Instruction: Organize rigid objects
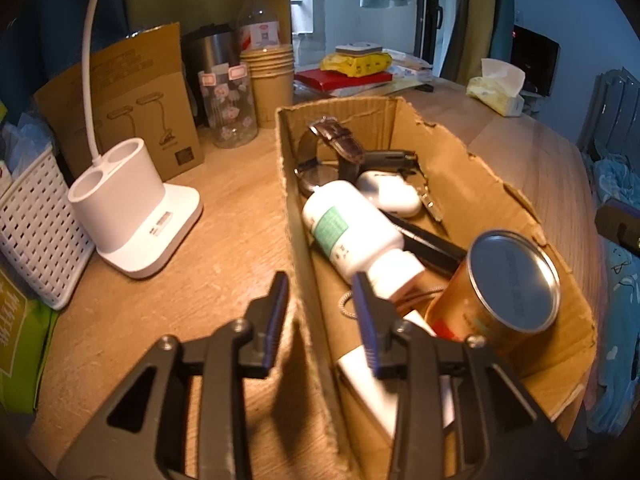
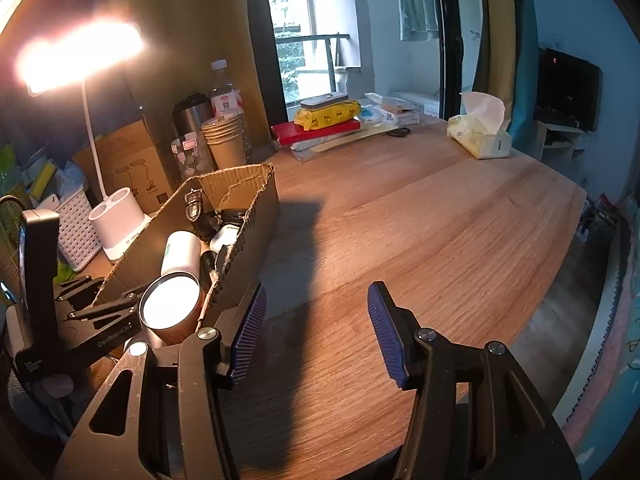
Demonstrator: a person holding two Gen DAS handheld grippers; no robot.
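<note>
An open cardboard box (image 1: 500, 200) lies on the wooden table. Inside are a white bottle (image 1: 352, 228) on its side, a copper tin can (image 1: 512, 284) with a silver lid, a wristwatch (image 1: 332, 148), a white earbud case (image 1: 390, 194) and a black pen (image 1: 432, 240). My left gripper (image 1: 322, 312) is open and straddles the box's near left wall, with its pads apart from the cardboard. My right gripper (image 2: 316, 332) is open with nothing in it, over bare table just right of the box (image 2: 256, 216). The can (image 2: 170, 308) shows in the right wrist view too.
Left of the box stand a white lamp base (image 1: 132, 216), a white slotted basket (image 1: 36, 232), a glass jar and stacked paper cups (image 1: 272, 80). At the back are a pile of books (image 2: 320, 128) and a tissue box (image 2: 480, 136). The table's edge (image 2: 560, 264) curves at right.
</note>
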